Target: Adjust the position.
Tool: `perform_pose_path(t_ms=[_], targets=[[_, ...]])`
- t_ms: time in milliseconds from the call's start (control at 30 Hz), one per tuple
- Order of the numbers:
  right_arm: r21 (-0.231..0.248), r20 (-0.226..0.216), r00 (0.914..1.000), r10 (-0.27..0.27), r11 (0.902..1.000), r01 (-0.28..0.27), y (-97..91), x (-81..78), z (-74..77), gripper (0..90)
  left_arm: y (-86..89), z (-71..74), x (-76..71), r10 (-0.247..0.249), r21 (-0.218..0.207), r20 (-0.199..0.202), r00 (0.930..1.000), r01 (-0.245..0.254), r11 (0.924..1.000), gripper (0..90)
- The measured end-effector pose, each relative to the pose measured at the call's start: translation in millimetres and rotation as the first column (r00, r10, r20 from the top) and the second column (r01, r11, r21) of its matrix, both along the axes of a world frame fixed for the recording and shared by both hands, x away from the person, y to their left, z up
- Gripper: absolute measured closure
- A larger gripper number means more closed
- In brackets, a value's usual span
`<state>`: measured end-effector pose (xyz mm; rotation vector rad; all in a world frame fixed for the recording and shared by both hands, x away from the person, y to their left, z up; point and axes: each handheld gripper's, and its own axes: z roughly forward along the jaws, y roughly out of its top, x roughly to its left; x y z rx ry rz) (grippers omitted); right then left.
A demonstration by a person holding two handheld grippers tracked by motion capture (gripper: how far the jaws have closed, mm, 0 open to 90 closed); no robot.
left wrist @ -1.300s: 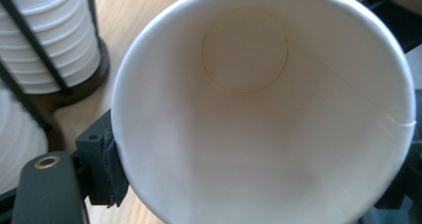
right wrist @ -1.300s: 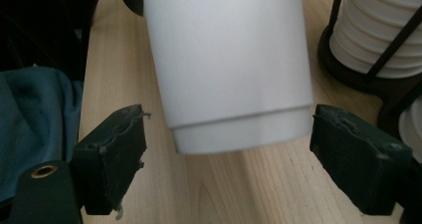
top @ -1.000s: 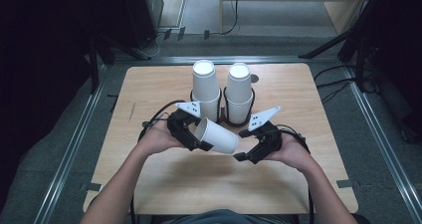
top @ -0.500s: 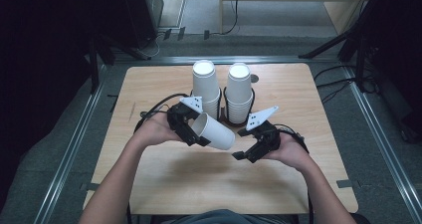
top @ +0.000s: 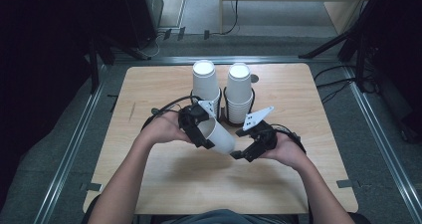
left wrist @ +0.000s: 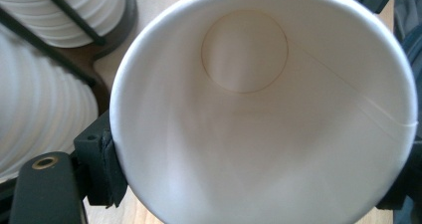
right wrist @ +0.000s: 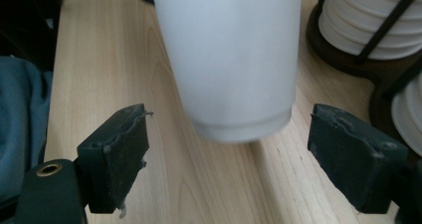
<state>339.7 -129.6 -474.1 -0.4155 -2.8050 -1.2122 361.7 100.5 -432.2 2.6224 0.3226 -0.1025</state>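
left gripper (top: 199, 129) carried cup (top: 219, 137) slightly left, grasping it | right gripper (top: 246, 152) released | two cup stacks (top: 205, 82)

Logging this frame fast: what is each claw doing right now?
Left claw: closed on the paper cup near its rim.
Right claw: open, its jaws apart on either side of the cup's base, not touching.

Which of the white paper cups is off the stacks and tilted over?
The single cup clamped in the left gripper, tilted above the table; the others stand nested upright in two stacks.
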Motion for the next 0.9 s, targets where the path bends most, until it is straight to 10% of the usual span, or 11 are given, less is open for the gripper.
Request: perform_pose_path(t_ms=[900], targets=[[-0.021, 0.008, 0.9984, 0.056, 0.9982, -0.056, 26.0, -2.3, -15.3, 22.0, -30.3, -8.0, -9.1, -0.070, 0.048, 0.005, 0.9975, 0.070, 0.9964, 11.1]])
